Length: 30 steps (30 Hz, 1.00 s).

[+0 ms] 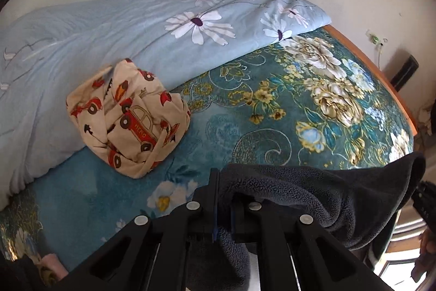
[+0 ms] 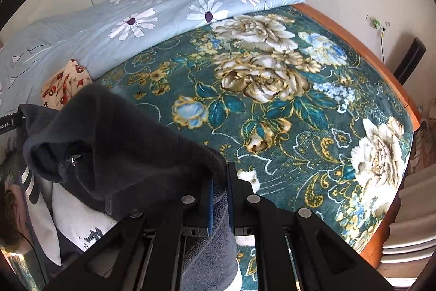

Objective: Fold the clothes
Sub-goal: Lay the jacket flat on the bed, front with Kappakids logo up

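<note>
A dark navy fleece garment [image 1: 321, 198] hangs lifted above the bed, stretched between both grippers. My left gripper [image 1: 224, 198] is shut on one edge of it, and the cloth drapes off to the right. In the right wrist view the same fleece garment [image 2: 130, 143] bunches to the left, and my right gripper [image 2: 220, 198] is shut on another edge. The other gripper [image 2: 11, 124] shows at the far left edge, partly hidden by cloth. A cream bundle printed with red cars [image 1: 128, 119] lies on the bed, left of the garment.
The bed carries a teal floral blanket [image 2: 272, 105] and a light blue daisy quilt [image 1: 109, 26] heaped along the far side. A wooden bed edge [image 2: 362, 51] runs on the right, near a wall socket [image 2: 377, 23]. Other clothes [image 2: 68, 212] lie lower left.
</note>
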### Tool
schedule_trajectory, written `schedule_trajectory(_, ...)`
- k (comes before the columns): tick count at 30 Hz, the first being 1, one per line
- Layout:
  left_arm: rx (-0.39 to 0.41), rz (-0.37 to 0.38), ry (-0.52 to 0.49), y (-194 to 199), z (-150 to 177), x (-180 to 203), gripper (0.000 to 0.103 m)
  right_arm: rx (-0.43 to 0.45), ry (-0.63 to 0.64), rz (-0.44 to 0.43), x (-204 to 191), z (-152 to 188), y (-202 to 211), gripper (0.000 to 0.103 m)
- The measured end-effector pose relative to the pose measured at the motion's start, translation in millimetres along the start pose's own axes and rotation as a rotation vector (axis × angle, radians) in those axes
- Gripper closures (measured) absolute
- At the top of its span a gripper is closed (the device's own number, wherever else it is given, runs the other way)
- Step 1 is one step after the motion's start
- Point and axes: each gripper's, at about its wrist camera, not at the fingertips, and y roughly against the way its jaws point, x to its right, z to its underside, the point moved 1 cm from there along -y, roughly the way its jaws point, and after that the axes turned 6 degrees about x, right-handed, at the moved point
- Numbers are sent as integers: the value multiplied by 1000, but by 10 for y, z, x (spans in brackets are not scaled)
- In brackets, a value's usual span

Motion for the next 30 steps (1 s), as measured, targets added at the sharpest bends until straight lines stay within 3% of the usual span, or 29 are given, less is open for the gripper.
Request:
schedule_trajectory(2,-57,-17,61,-296,-20,-48,97,-15,-19,-41,20,56,-141,94)
schedule_trajectory(5,-104,-26,94,-658,40,-107,96,-17,-25,-87,35,156,-257,76)
schedule_trajectory(8,-96,-19,90,-711,79,-99,92,4,-8,-101,61,285,-179,59)
schedule_trajectory(10,-96,3,103,-660,105,-75,89,12,-28,-105,118,381,-93,56)
schedule_trajectory(12,-97,26,115,-608,131,-50,82,10,-67,-120,157,510,17,56)
schedule_trajectory(14,-77,39,112,-474,189,-23,54,-14,-92,-170,121,700,130,51)
schedule_trajectory(16,-27,49,97,-254,317,-19,40,-47,-73,-213,-6,965,250,41)
schedule_trajectory(23,20,-4,40,314,1184,-138,37,-213,68,-269,-600,1842,515,37)
schedule_trajectory(30,-34,-61,-20,532,2026,-212,37,-347,156,-199,-911,2119,368,37)
